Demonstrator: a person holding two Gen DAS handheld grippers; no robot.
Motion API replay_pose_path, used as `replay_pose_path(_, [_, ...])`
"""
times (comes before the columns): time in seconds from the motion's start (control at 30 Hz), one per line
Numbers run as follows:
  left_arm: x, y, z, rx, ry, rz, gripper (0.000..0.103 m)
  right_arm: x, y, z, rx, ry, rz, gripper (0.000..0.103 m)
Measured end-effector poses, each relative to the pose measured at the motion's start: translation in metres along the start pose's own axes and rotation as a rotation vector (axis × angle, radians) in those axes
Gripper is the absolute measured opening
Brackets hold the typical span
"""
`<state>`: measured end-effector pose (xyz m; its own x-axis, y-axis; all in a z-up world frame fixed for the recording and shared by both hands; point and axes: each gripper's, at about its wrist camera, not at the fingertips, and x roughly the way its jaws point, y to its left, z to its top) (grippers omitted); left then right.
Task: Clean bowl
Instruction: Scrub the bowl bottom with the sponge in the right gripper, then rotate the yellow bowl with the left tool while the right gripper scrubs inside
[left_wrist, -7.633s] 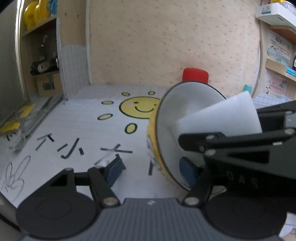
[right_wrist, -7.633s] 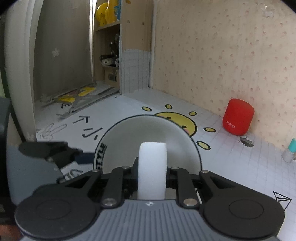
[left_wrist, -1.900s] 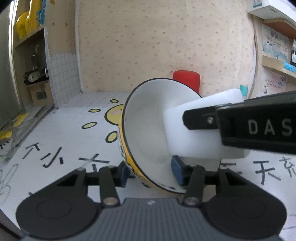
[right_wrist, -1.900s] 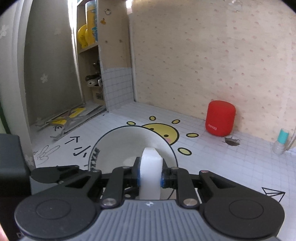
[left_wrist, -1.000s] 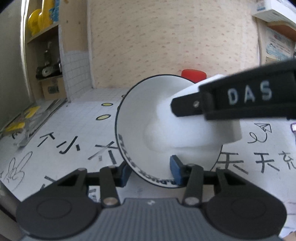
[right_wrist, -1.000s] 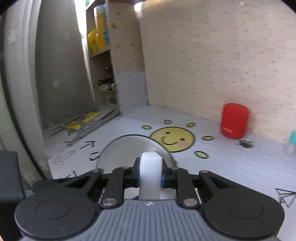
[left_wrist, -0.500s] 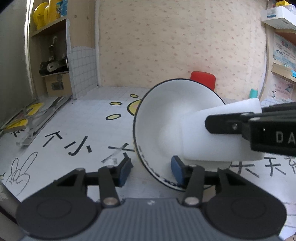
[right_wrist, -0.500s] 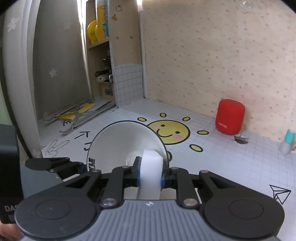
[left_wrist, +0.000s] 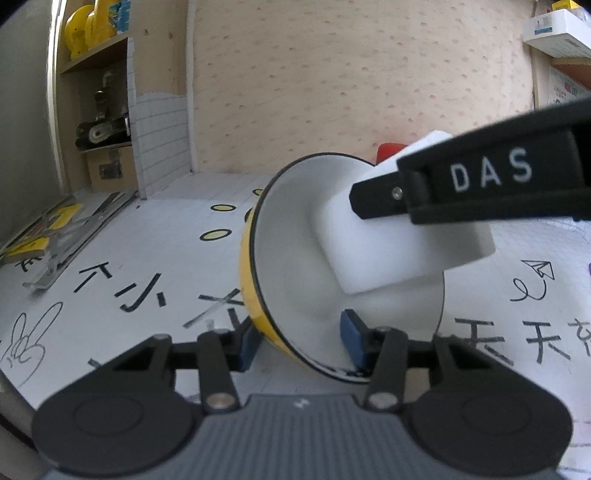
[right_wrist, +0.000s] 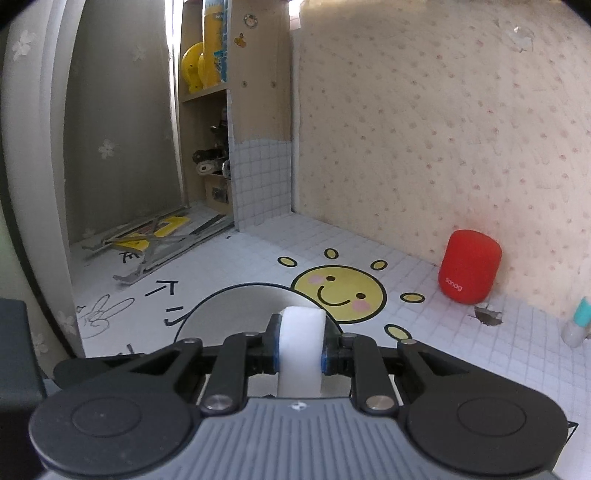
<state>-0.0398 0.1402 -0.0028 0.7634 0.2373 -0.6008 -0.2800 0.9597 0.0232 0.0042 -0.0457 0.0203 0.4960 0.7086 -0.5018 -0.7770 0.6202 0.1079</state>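
White foam sponge, clamped in my right gripper, now presses the upper wall of the yellow bowl, toward two o'clock, having slid up from the lower side. My left gripper pinches the bowl's rim at six o'clock, tilted off the table. Scrubbing continues.

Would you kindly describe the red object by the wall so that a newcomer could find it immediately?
Start at the big yellow smiling sun printed on the white gridded table. Look past it to the speckled beige wall, where a small red speaker stands upright at the wall's foot. It is the only red thing there, a rounded cylinder with small white lettering.
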Motion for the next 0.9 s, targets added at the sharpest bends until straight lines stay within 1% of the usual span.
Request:
replay_pose_path(0.13, [0.003, 0.0, 0.001, 0.007, -0.005, -0.004, 0.047, 0.001, 0.0, -0.006, 0.007, 0.006, 0.003, 0.017])
replay_pose_path(0.4, [0.014, -0.007, 0.012, 0.06, 0.017, -0.025, 0.047, 0.007, -0.012, -0.008, 0.026, 0.02, -0.011, 0.018])
replay_pose_path(0.5, [0.018, -0.008, 0.015, 0.084, 0.018, -0.032, 0.051, 0.007, -0.018, -0.01, 0.037, 0.025, -0.009, 0.018])
replay_pose_path(0.57, [0.019, -0.006, 0.015, 0.083, 0.017, -0.033, 0.057, 0.006, -0.021, -0.011, 0.04, 0.031, 0.003, 0.018])
replay_pose_path(0.67, [0.019, 0.0, 0.014, 0.084, 0.012, -0.041, 0.061, 0.004, -0.021, -0.015, 0.018, 0.047, 0.018, 0.018])
replay_pose_path(0.77, [0.018, 0.0, 0.013, 0.091, 0.008, -0.034, 0.06, 0.002, -0.02, -0.02, 0.003, 0.054, 0.03, 0.018])
replay_pose_path(0.9, [0.01, -0.002, 0.009, 0.129, -0.007, -0.017, 0.058, 0.001, -0.017, -0.024, -0.016, 0.058, 0.035, 0.018])
